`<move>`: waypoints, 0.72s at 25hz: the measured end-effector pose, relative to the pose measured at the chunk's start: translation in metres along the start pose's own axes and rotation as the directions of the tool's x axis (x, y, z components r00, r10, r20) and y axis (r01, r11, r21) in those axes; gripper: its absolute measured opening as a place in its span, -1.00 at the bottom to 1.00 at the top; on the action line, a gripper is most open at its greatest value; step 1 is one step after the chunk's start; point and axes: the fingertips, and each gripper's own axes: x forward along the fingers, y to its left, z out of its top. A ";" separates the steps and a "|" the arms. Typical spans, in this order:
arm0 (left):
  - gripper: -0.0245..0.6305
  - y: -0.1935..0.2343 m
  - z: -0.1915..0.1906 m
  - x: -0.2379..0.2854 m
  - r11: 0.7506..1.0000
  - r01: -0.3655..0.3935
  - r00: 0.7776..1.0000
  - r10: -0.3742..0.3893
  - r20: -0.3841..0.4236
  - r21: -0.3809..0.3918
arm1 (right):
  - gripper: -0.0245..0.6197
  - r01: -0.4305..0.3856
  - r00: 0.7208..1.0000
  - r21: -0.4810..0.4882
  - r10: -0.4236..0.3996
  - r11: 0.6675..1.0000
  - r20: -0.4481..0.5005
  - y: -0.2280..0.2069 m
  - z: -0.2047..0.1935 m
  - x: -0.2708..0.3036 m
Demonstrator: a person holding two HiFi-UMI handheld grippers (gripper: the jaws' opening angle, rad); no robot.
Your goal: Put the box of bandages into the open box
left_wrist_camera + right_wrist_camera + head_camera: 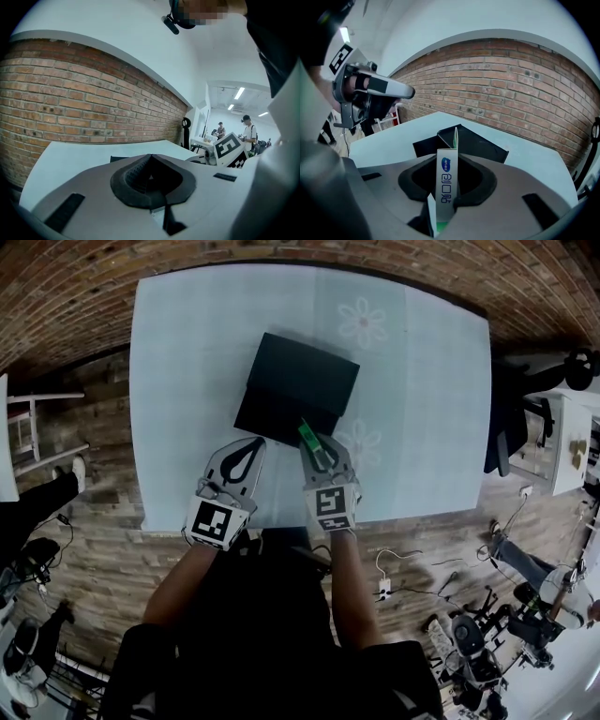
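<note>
Right now your right hand-held gripper (319, 451) is clamped on the slim white-and-green cardboard box of bandages (308, 435), which stands upright at the near rim of the black open box (298, 382) mid-tabletop (187, 381). Your left hand-held gripper (249, 451), jaws together and empty, hovers alongside, by the tabletop's near edge.

Brick wall (70, 108) behind pale blue table (187, 381) w/ flower prints (364, 322); ceiling strip lights (239, 93) in rm beyond.

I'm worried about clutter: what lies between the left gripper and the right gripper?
The head view shows only bare tablecloth between the left gripper and the right gripper, which grips the box of bandages.
</note>
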 end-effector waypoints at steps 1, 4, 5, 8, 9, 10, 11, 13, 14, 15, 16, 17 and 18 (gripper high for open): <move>-0.83 0.001 0.000 0.001 1.000 -0.002 1.000 0.002 0.001 0.000 | -0.60 -0.006 1.000 -0.022 0.006 1.000 -0.012 0.001 -0.002 0.003; -0.83 0.005 -0.005 0.004 1.000 -0.012 1.000 0.012 -0.015 0.002 | -0.60 -0.032 0.998 -0.076 0.028 0.997 -0.053 0.005 -0.008 0.013; -0.83 0.007 -0.006 0.005 1.000 -0.017 1.000 0.017 -0.021 0.001 | -0.60 -0.043 0.997 -0.085 0.038 0.995 -0.062 0.005 -0.009 0.016; -0.83 0.012 -0.009 0.009 1.000 -0.025 0.999 0.025 -0.034 -0.005 | -0.60 -0.079 0.994 -0.093 0.071 0.993 -0.083 0.005 -0.012 0.025; -0.83 0.013 -0.010 0.011 1.000 -0.027 0.999 0.027 -0.039 -0.008 | -0.60 -0.091 0.992 -0.093 0.082 0.992 -0.092 0.005 -0.013 0.028; -0.83 0.015 -0.011 0.012 0.999 -0.030 0.999 0.029 -0.043 -0.012 | -0.60 -0.102 0.990 -0.092 0.093 0.990 -0.102 0.005 -0.015 0.031; -0.83 0.016 -0.012 0.014 0.999 -0.033 0.998 0.032 -0.045 -0.015 | -0.60 -0.114 0.988 -0.092 0.103 0.989 -0.112 0.005 -0.016 0.034; -0.83 0.019 -0.010 0.017 0.999 -0.041 0.998 0.040 -0.040 -0.023 | -0.60 -0.136 0.984 -0.091 0.124 0.987 -0.131 0.007 -0.019 0.039; -0.83 0.021 -0.010 0.018 0.999 -0.047 0.998 0.046 -0.039 -0.027 | -0.60 -0.145 0.981 -0.088 0.132 0.986 -0.141 0.008 -0.021 0.042; -0.83 0.023 -0.011 0.018 0.998 -0.053 0.998 0.051 -0.043 -0.029 | -0.60 -0.151 0.979 -0.085 0.137 0.985 -0.152 0.008 -0.023 0.045; -0.83 0.025 -0.014 0.018 0.998 -0.057 0.997 0.056 -0.049 -0.028 | -0.60 -0.154 0.977 -0.083 0.139 0.985 -0.164 0.009 -0.026 0.048; -0.83 0.027 -0.016 0.018 0.998 -0.061 0.997 0.060 -0.056 -0.028 | -0.60 -0.156 0.975 -0.082 0.139 0.984 -0.175 0.009 -0.028 0.051; -0.83 0.029 -0.017 0.017 0.997 -0.065 0.996 0.064 -0.060 -0.030 | -0.60 -0.158 0.972 -0.082 0.140 0.984 -0.186 0.009 -0.029 0.053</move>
